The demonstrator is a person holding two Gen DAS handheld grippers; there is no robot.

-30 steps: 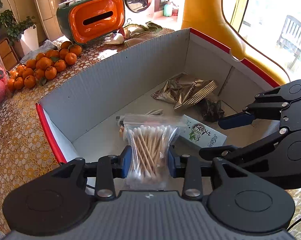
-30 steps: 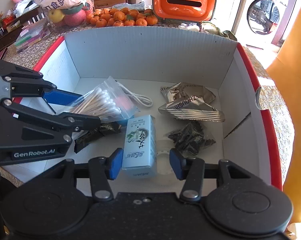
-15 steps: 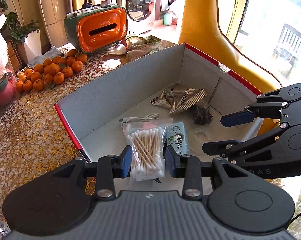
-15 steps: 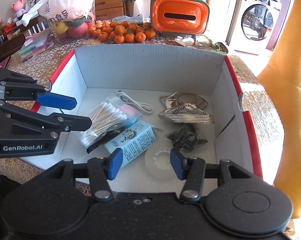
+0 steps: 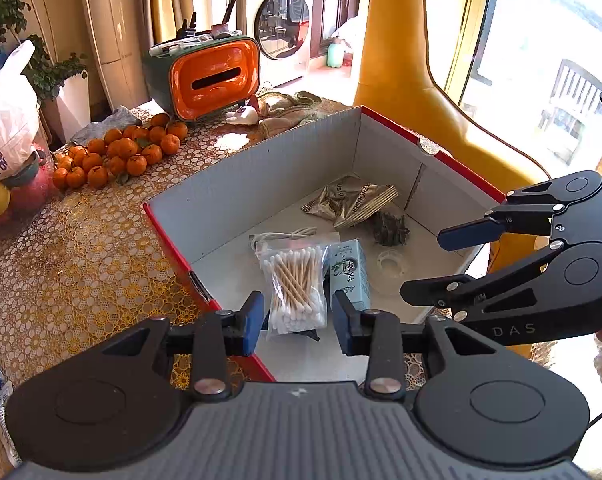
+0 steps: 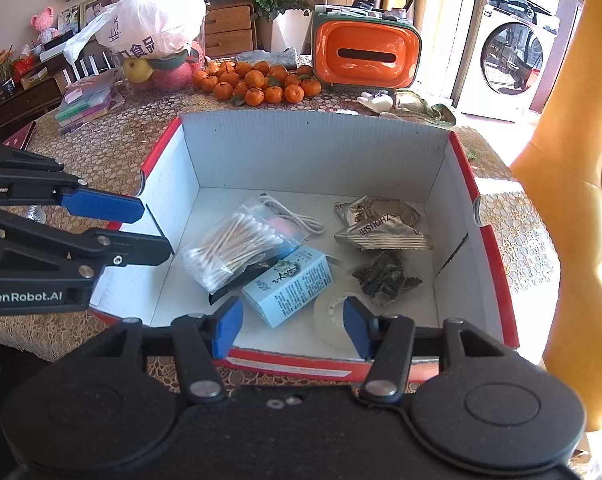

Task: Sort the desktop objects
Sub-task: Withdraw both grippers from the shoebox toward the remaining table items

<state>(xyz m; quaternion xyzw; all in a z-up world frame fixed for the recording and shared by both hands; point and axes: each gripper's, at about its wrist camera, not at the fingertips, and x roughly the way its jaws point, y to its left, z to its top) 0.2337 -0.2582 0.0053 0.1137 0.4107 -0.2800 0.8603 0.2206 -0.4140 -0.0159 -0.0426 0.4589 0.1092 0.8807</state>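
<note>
A red-edged cardboard box (image 6: pixel 313 148) holds a bag of cotton swabs (image 6: pixel 229 248), a light blue carton (image 6: pixel 289 284), a clear tape roll (image 6: pixel 333 320), a silver snack packet (image 6: pixel 381 224), a dark packet (image 6: pixel 387 276) and a white cable (image 6: pixel 297 216). My left gripper (image 5: pixel 298 322) hovers above the box's near left corner, open; the swab bag (image 5: pixel 295 284) lies below it on the box floor. Above the front wall, my right gripper (image 6: pixel 293 326) has its jaws opening with nothing between them. The right gripper (image 5: pixel 421 265) also shows in the left wrist view, and the left gripper (image 6: pixel 155 229) in the right wrist view.
The box stands on a lace-covered table (image 5: pixel 81 248). Behind it lie a pile of oranges (image 6: pixel 257 80), an orange tissue holder (image 6: pixel 365 56) and a white plastic bag (image 6: pixel 149 24) over fruit. A yellow chair (image 5: pixel 413 92) stands beside the box's right side.
Both grippers have lifted up and back out of the box, so its contents look smaller and farther. The right jaws stand wider. The carton lies tilted on the box floor.
</note>
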